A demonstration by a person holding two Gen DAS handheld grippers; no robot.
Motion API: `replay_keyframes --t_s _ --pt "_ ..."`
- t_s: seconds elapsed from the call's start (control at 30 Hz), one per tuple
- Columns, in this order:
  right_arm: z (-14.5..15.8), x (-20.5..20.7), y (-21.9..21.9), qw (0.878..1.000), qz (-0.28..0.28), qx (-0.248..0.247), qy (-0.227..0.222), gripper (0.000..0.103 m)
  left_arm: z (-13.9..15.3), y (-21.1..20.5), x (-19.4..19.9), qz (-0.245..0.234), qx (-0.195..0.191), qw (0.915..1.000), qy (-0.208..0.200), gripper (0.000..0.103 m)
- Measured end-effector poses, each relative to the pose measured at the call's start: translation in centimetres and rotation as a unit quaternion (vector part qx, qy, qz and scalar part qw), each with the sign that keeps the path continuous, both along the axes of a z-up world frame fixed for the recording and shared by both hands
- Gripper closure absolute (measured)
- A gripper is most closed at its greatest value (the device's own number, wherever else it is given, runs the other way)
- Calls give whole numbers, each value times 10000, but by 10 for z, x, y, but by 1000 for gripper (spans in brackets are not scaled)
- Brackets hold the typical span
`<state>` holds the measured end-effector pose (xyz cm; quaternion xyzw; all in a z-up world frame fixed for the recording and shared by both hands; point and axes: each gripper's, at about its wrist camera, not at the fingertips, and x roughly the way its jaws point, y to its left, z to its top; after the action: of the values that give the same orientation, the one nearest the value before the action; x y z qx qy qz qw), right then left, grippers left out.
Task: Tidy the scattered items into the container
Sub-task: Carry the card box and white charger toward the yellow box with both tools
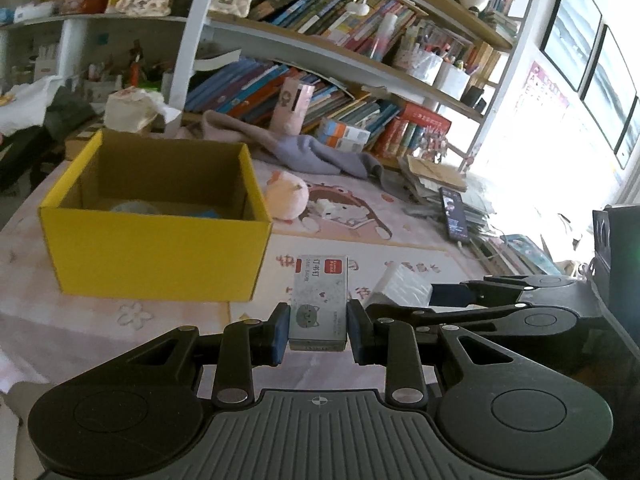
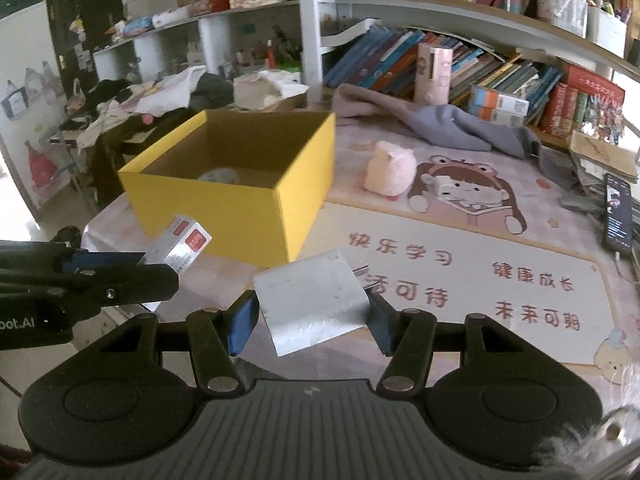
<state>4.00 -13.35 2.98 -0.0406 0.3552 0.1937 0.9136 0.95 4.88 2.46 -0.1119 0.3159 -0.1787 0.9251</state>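
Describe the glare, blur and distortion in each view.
Left wrist view: window glare whites out the right side, and the shelves bow from fisheye distortion. Right wrist view: evenly lit, the yellow box slightly soft, with blurred fur at the lower right.

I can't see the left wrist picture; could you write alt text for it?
The left tongs grip a small grey staple box with a cat drawing above a pink cartoon desk mat. An open yellow cardboard box sits ahead to the left, a pink plush toy beside it, with crowded bookshelves behind.
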Motion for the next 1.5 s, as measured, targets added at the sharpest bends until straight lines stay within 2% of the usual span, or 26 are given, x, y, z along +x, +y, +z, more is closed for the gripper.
replay_keyframes --t_s 0.5,1.03,1.27,1.5 --pt "3 -17 31 9992 381 -94 4 47 -2 25 -24 233 -46 9997 23 74" --pt "0 -9 79 9921 1250 -61 29 47 -5 61 -36 1058 -47 9942 205 74" --pt "10 15 93 9892 1435 53 -295 47 11 79 -19 1330 201 9908 -175 74" --pt "26 58 107 9867 1493 81 -642 47 23 93 27 1360 361 9890 -452 74"
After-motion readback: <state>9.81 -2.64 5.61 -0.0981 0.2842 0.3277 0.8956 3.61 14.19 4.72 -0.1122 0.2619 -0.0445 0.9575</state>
